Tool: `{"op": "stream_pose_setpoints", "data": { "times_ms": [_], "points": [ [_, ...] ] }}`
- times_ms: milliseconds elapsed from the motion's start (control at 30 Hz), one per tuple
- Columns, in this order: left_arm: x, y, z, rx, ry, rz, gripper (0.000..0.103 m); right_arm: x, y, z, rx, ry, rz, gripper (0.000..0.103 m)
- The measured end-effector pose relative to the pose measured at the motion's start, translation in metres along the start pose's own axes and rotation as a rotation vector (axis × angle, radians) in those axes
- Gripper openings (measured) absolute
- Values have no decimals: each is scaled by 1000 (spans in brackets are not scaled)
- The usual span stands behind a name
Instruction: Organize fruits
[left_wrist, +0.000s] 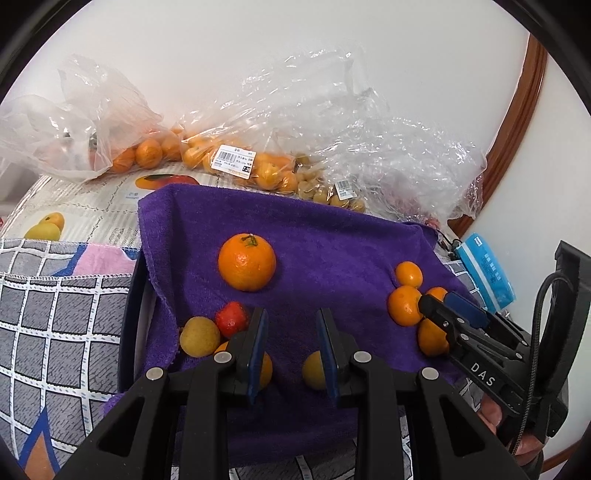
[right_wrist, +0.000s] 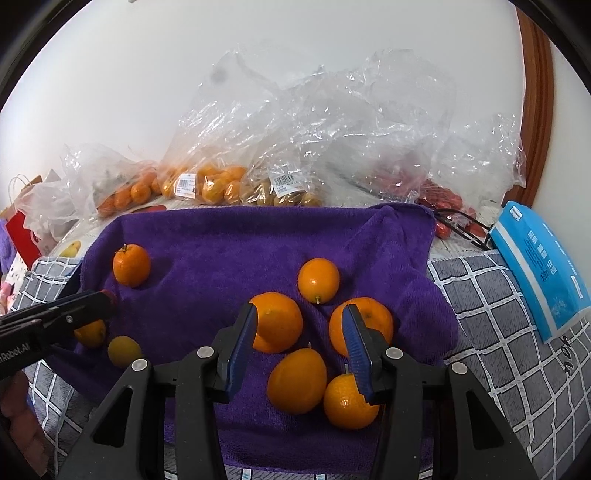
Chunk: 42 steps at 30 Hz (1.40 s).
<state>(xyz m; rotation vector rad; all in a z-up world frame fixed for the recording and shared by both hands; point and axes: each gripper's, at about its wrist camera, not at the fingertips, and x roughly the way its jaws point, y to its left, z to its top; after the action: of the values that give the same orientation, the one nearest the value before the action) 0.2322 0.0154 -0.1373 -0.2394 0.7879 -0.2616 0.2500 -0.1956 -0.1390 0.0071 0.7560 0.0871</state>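
A purple towel (right_wrist: 229, 236) covered the middle of each view, laid over a grey checked cloth (right_wrist: 491, 332) that showed at the lower left and right. The towel's far edge ran across the middle of the frame; behind it lay clear plastic bags (right_wrist: 332, 140) of fruit against a white wall. A blue packet (right_wrist: 535, 266) lay just off the towel's right edge. The widest bare stretch of towel lay in the upper centre, between the single fruit at left and the cluster at right.

In the left wrist view, the left tongs (left_wrist: 291, 347) filled the bottom centre, jaws narrowly parted and parallel with only bare towel between them; nothing was gripped. A large orange (left_wrist: 246, 261) with a green stem stood alone above them. A yellowish fruit (left_wrist: 199, 336) and a red fruit (left_wrist: 232, 319) touched each other at lower left.

In the right wrist view, the right tongs (right_wrist: 299, 343) sat at bottom centre, jaws apart, over a cluster of smooth, glossy oranges (right_wrist: 297, 380). One orange (right_wrist: 279, 321) showed beside the left jaw and another (right_wrist: 364, 328) behind the right; whether either pad touched fruit could not be told. No fruit was clamped between them.
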Motion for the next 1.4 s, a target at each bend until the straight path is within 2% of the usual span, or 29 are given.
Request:
{"op": "stream_pose_setpoints", "data": {
  "times_ms": [100,300,433,500,600,700,767,867,933,1000,1067,1100,1200,1233,1400],
  "points": [
    [-3,0,1,3,-5,-4,31,0,0,0,-1,-4,-7,47],
    [-14,-3,6,30,-47,24,32,-8,-2,2,6,-21,-23,47],
    [-31,-5,13,21,-89,43,32,-25,-1,11,40,9,-6,47],
    [-44,-4,17,-11,-89,19,37,-45,1,16,50,10,8,47],
    [-65,-9,15,-12,-85,62,38,-76,6,19,42,-12,-22,48],
    [-90,-15,7,-12,-84,79,43,-108,14,17,38,6,-32,54],
    [-106,-20,1,-8,-76,76,44,-134,19,11,47,-2,-36,55],
    [-133,-30,-11,17,-83,107,52,-169,27,3,48,-32,-64,62],
    [-152,-37,-20,43,-88,150,57,-188,31,-4,31,-22,-77,62],
    [-167,-41,-27,43,-97,158,62,-201,31,-11,34,-1,-90,62],
    [-182,-45,-36,43,-99,154,63,-217,27,-20,66,13,-90,62],
    [-186,-47,-39,45,-101,154,65,-223,25,-24,72,15,-89,65],
    [-203,-56,-50,64,-111,162,67,-246,22,-34,74,-27,-106,87],
    [-206,-58,-53,71,-111,168,70,-255,22,-39,70,-48,-119,91],
    [-227,-75,-69,116,-126,191,78,-280,22,-53,38,-64,-147,98]
  ]
}}
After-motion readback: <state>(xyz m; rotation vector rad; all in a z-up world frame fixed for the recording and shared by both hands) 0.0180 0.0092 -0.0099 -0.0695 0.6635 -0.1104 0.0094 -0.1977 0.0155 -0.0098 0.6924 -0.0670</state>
